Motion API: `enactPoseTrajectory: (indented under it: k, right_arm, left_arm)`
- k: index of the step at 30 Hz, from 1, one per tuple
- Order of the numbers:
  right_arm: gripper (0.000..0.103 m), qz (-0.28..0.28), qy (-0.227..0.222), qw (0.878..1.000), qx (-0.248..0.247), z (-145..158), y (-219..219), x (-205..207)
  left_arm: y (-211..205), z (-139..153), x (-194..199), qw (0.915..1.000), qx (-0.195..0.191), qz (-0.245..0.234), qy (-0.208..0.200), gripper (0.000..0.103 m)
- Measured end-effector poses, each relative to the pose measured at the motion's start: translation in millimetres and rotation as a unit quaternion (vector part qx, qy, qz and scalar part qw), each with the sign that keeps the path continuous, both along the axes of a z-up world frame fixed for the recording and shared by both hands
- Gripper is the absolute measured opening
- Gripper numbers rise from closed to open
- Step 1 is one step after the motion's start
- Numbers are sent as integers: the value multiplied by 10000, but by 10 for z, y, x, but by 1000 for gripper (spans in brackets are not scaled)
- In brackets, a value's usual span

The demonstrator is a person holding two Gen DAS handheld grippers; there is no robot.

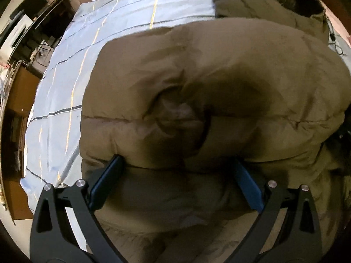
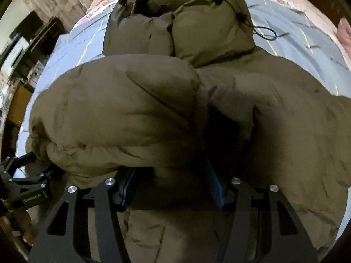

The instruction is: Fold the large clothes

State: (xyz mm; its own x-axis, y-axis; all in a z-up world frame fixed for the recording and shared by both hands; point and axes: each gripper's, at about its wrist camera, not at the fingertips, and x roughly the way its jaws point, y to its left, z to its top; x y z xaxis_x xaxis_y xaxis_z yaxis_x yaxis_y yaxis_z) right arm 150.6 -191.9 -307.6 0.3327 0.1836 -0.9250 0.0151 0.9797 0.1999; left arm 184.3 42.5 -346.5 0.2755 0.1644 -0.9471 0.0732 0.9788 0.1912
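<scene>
My left gripper (image 1: 176, 164): spread wide, fingers pressed into padded fabric | my right gripper (image 2: 170, 171): spread, a thick fold bulging between fingers | olive puffer jacket (image 2: 136, 109): bunched on blue checked bed sheet (image 1: 65, 92), hood (image 2: 197, 22) at far end

The puffy olive-brown quilted jacket (image 1: 197, 92) lies on the bed's light blue checked cover (image 1: 65, 100), bulging up just ahead of the left gripper (image 1: 177, 166), whose fingers rest against it. Beyond the right gripper (image 2: 171, 171), the jacket's hood (image 2: 197, 26) lies at the far end, its black drawstring cord (image 2: 265, 32) trailing rightward onto the cover. Wooden furniture (image 1: 19, 92) stands left of the bed.
</scene>
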Motion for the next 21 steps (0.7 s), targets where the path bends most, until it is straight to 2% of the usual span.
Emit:
enactPoseTrajectory:
  k: [2, 4, 5, 6, 7, 9, 10, 12, 14, 15, 17, 21]
  right_arm:
    - [58, 96, 60, 9999, -59, 51, 13, -16]
    - [60, 184, 121, 9997, 88, 203, -96, -116]
    - [64, 215, 94, 9996, 149, 311, -180, -202]
    - [75, 229, 73, 9996, 144, 373, -257, -300]
    - [79, 278, 79, 9995, 91, 428, -342, -401]
    - [79, 387, 188, 9991, 7, 442, -488, -549]
    - [79, 451, 289, 9986, 19, 406, -548, -622]
    - [79, 436, 570, 9974, -32, 253, -702, -787]
    - [79, 42, 731, 9966, -389, 74, -935, -934]
    - [79, -162, 795, 9956, -475, 11, -1033, -971]
    - [79, -738, 899, 9917, -545, -77, -1339, -1023]
    - [79, -1472, 967, 9827, -567, -98, -1790, -1043]
  left_arm:
    - [-11, 15, -21, 9999, 124, -88, -22, 101]
    - [12, 95, -51, 9999, 16, -154, -25, 100]
    - [20, 142, -65, 9995, -204, -250, 47, 100]
    - [26, 192, -93, 9983, -440, -362, 97, 99]
    - [28, 275, -143, 9962, -701, -505, 86, 99]
    - [-10, 387, -228, 9922, -957, -796, -12, 99]
    - [-46, 425, -271, 9904, -987, -969, -70, 99]
    - [-157, 454, -381, 9874, -792, -1349, -258, 99]
    - [-230, 478, -443, 9846, -690, -1550, -429, 99]
    - [-262, 514, -467, 9825, -766, -1622, -507, 99]
    - [-300, 636, -495, 9787, -933, -1668, -745, 99]
    - [-406, 816, -504, 9747, -869, -1672, -1199, 99]
